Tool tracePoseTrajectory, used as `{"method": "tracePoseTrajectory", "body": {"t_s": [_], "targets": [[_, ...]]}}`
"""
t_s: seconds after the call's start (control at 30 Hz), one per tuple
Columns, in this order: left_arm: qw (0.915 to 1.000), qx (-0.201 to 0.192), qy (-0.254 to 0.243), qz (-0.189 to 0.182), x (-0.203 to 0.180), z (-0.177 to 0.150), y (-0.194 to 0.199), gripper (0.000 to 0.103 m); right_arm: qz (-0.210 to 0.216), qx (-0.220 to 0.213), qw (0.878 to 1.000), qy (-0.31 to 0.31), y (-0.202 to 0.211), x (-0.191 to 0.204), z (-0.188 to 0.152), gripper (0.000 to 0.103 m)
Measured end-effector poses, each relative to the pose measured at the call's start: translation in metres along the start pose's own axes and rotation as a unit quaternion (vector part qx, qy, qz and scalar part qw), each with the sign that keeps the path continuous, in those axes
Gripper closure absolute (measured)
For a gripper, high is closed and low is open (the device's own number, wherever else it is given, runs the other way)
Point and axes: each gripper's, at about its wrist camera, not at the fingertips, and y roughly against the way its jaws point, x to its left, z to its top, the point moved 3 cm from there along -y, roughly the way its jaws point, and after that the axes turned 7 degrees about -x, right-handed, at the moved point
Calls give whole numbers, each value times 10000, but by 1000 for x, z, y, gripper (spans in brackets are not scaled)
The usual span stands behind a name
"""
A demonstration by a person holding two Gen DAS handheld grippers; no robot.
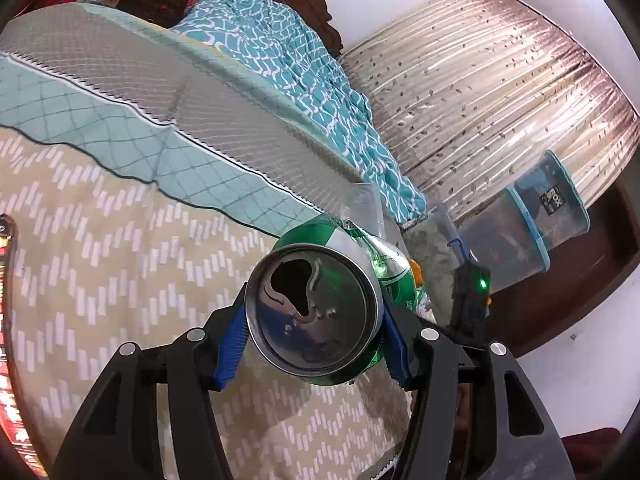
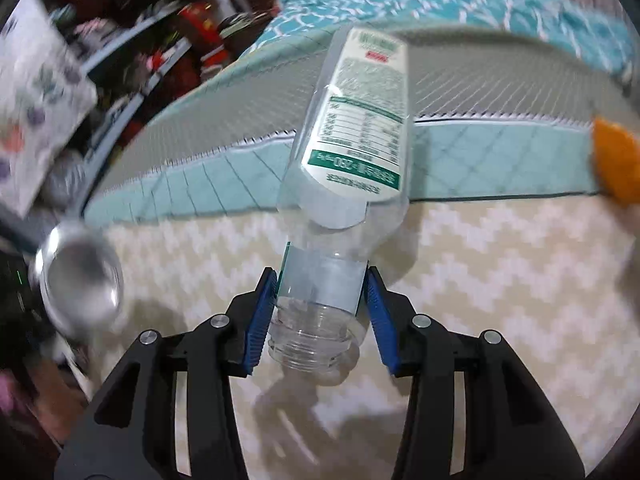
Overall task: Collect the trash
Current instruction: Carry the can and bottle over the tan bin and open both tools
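My left gripper (image 1: 314, 308) is shut on a green soda can (image 1: 320, 308), its opened silver top facing the camera, held above the bed. The can's silver end also shows at the left of the right wrist view (image 2: 80, 276). My right gripper (image 2: 322, 288) is shut on the neck of an empty clear plastic bottle (image 2: 352, 140) with a white and green label, its open mouth toward the camera. The bottle also shows behind the can in the left wrist view (image 1: 366, 206). The other gripper's black body with a green light (image 1: 472, 296) is at the right.
A bed with a beige chevron cover (image 1: 100, 240), a teal quilt (image 1: 120, 128) and a blue patterned blanket (image 1: 288, 40). Two stacked clear containers (image 1: 528, 224) stand by a striped curtain (image 1: 480, 80). An orange object (image 2: 618, 160) lies at the right. Cluttered shelves (image 2: 140, 40) at the left.
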Motion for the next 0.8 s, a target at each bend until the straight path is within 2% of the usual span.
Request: {"method": "tracePoseTrajectory", "body": {"t_s": [0.1, 0.17, 0.23, 0.37, 0.47, 0.57, 0.6, 0.67, 0.8], "targets": [[9999, 102, -92, -8, -10, 0, -10, 49, 600, 209, 9969, -464, 8, -15, -11, 58], [9998, 162, -148, -16, -18, -1, -16, 49, 1323, 443, 9817, -1299, 11, -35, -21, 58], [9995, 230, -221, 0, -27, -4, -22, 49, 1889, 449, 9620, -1917, 17, -52, -30, 58], [9986, 417, -327, -18, -42, -6, -37, 49, 2514, 158, 9351, -2493, 44, -80, -42, 58], [9968, 580, -537, -78, -61, -7, -54, 49, 2843, -23, 9156, -2842, 60, -100, -50, 58], [9930, 868, -790, -159, -89, -14, -84, 49, 3322, -197, 8862, -3223, 78, -124, -59, 58], [9918, 951, -825, -214, -96, -16, -91, 49, 3422, -284, 8801, -3280, 84, -129, -63, 58], [9882, 1143, -941, -395, -118, -21, -108, 49, 3581, -640, 8685, -3367, 107, -147, -66, 58], [9769, 1438, -1420, -689, -176, -31, -148, 49, 3320, -1490, 8638, -3483, 160, -201, -74, 59]]}}
